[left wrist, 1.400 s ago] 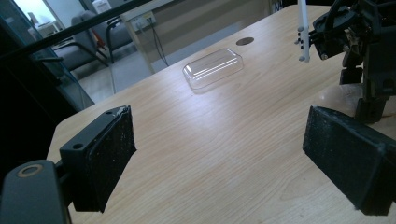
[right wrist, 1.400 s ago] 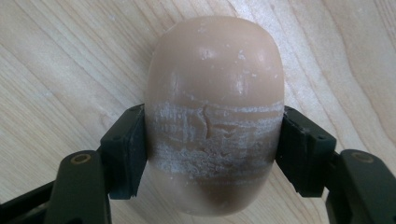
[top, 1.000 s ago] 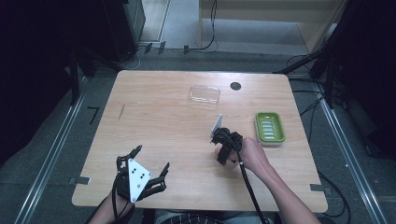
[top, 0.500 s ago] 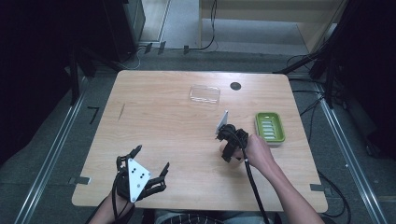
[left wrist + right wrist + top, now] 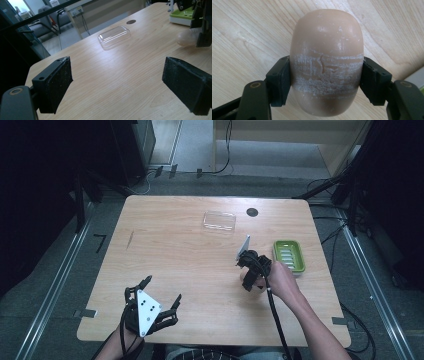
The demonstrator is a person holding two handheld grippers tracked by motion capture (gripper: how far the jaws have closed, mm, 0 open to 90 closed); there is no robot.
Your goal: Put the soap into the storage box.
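Your desk [image 5: 175,255] is a light wood top with rounded corners. On it you've got a clear plastic lid [image 5: 219,221] toward the far edge, a small dark round hole [image 5: 252,212] just beside that, and a green soap dish [image 5: 289,255] over near the right edge.

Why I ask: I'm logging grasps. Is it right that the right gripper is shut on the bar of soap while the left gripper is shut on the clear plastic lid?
Not quite. The left gripper is open and holds nothing: the left gripper view shows its jaws wide apart, with the clear plastic lid lying farther off on the table. The right gripper is indeed shut on the bar of soap.
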